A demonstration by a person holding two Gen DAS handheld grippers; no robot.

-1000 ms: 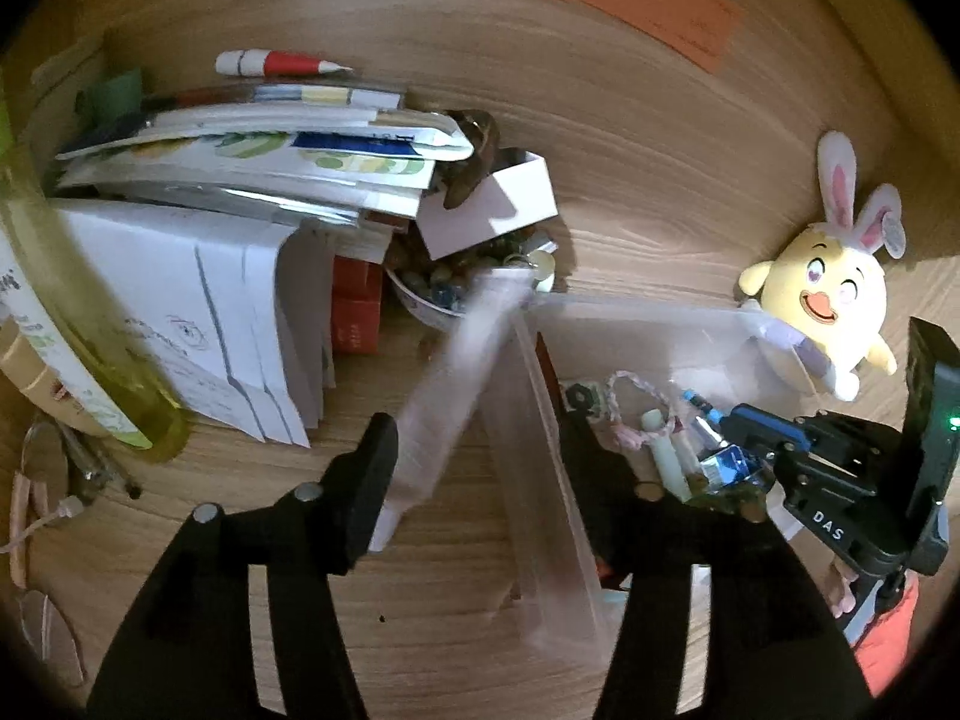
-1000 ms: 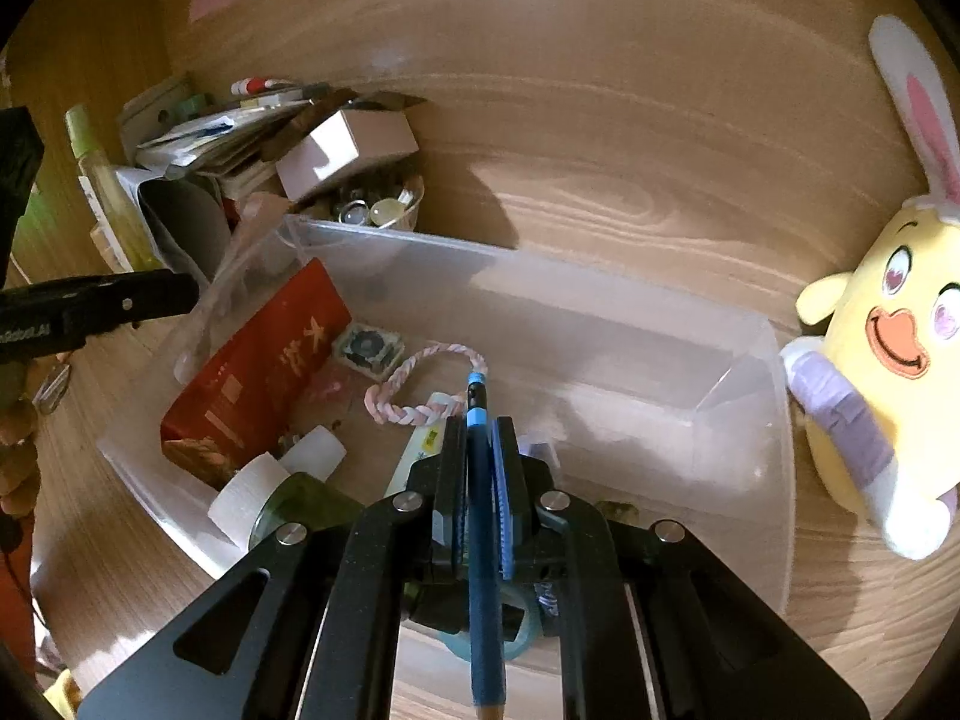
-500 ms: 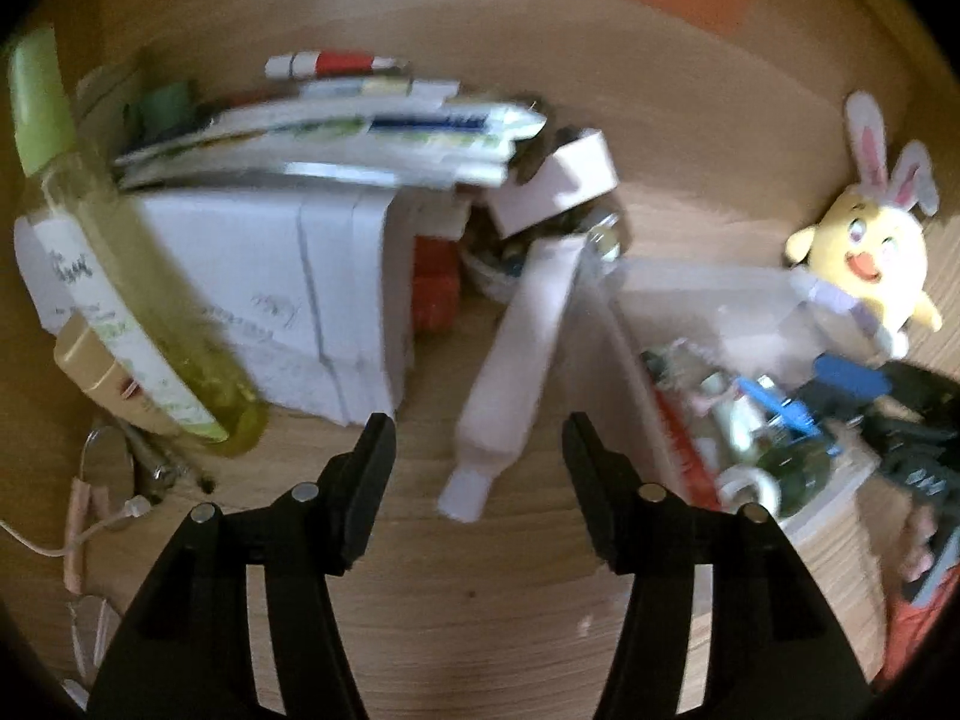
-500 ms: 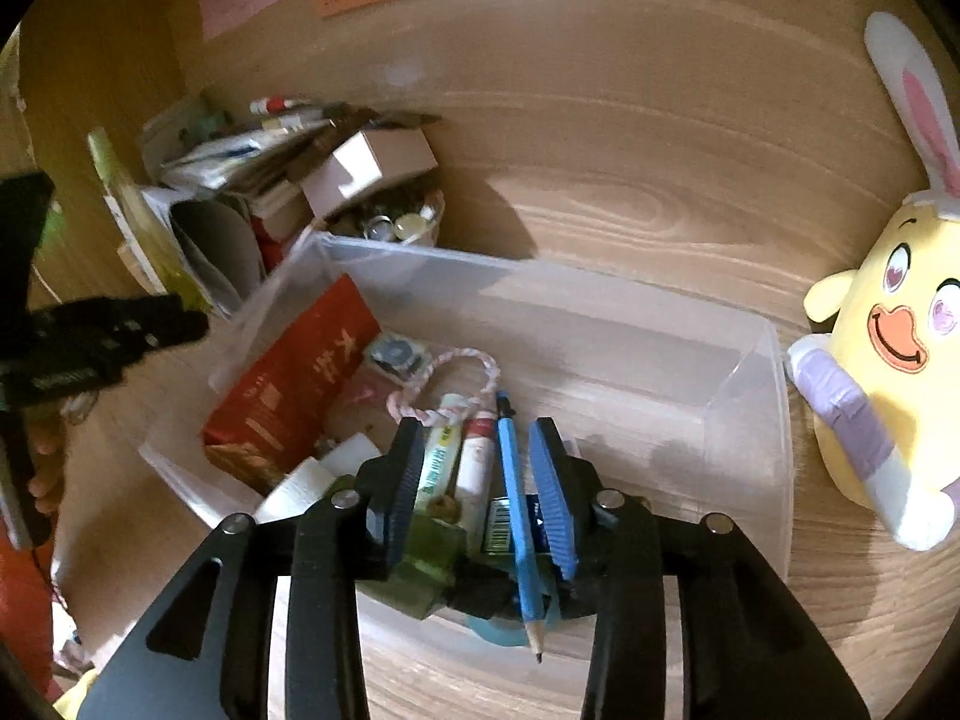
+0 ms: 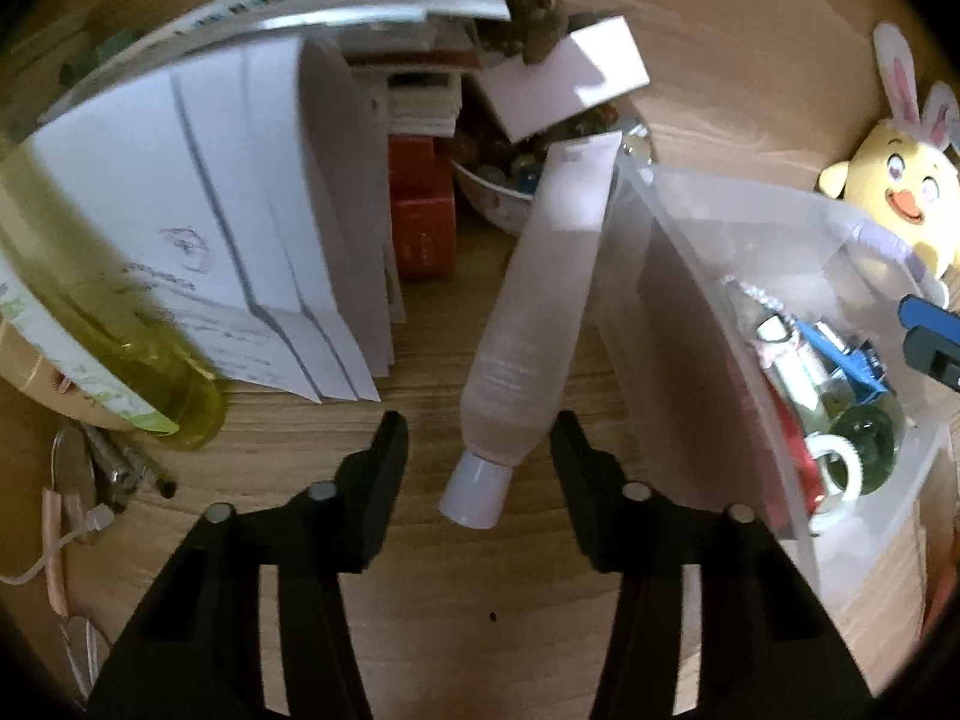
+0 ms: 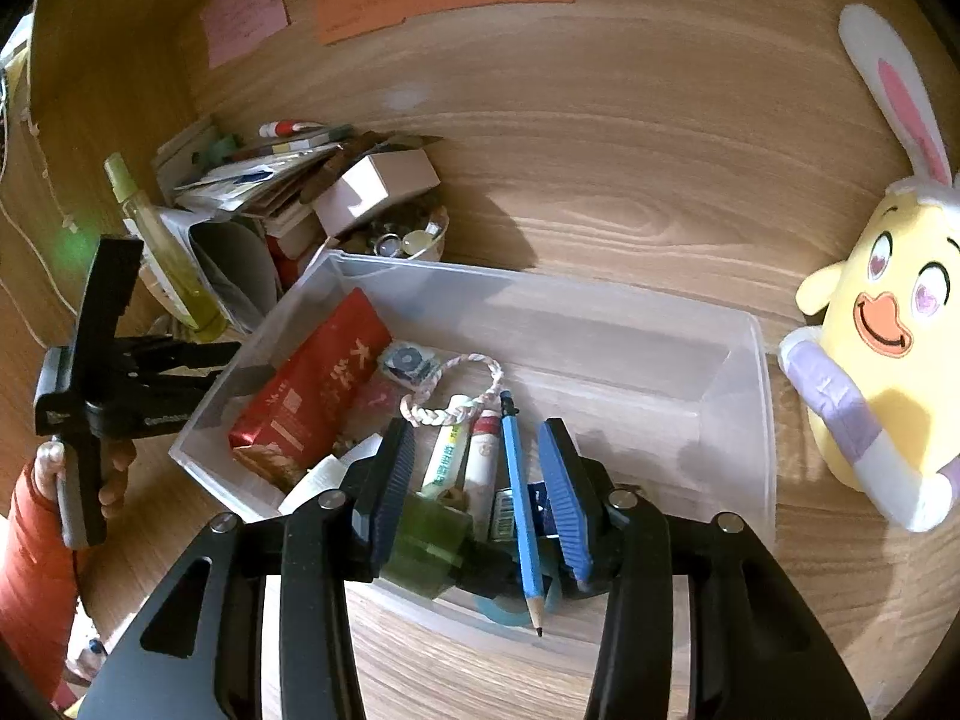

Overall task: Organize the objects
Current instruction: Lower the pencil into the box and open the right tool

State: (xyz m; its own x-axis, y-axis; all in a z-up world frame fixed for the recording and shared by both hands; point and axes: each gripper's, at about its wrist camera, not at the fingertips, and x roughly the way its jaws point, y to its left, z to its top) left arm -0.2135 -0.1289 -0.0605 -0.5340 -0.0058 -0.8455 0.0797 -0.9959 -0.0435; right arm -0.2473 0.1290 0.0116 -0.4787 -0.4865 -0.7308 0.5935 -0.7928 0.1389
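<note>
Objects for sorting are lying mostly in the clear plastic bin (image 6: 738, 360) on the wooden desk (image 6: 600, 168): a red packet (image 6: 312, 384), a braided cord (image 6: 456, 402), small tubes (image 6: 447, 450), a roll of tape (image 5: 837, 468) and a blue pencil (image 6: 519, 498) whose sharpened tip is sticking out over the bin's near rim. The right gripper (image 6: 474, 480) is hovering over that near end with its blue-padded jaws opening; the pencil is lying between them, nearer one pad, and whether it is touching that pad I cannot tell. The left gripper (image 5: 477, 456) is pointing down at a pale pink tube (image 5: 540, 324) just outside the bin, capped end toward the camera, far end leaning at the bin's corner. Its jaws are closing around the tube's cap end without pressing on it. A yellow bunny-eared plush (image 6: 882, 324) is sitting beside the bin, and a heap of papers (image 5: 240, 192) is standing near the tube
</note>
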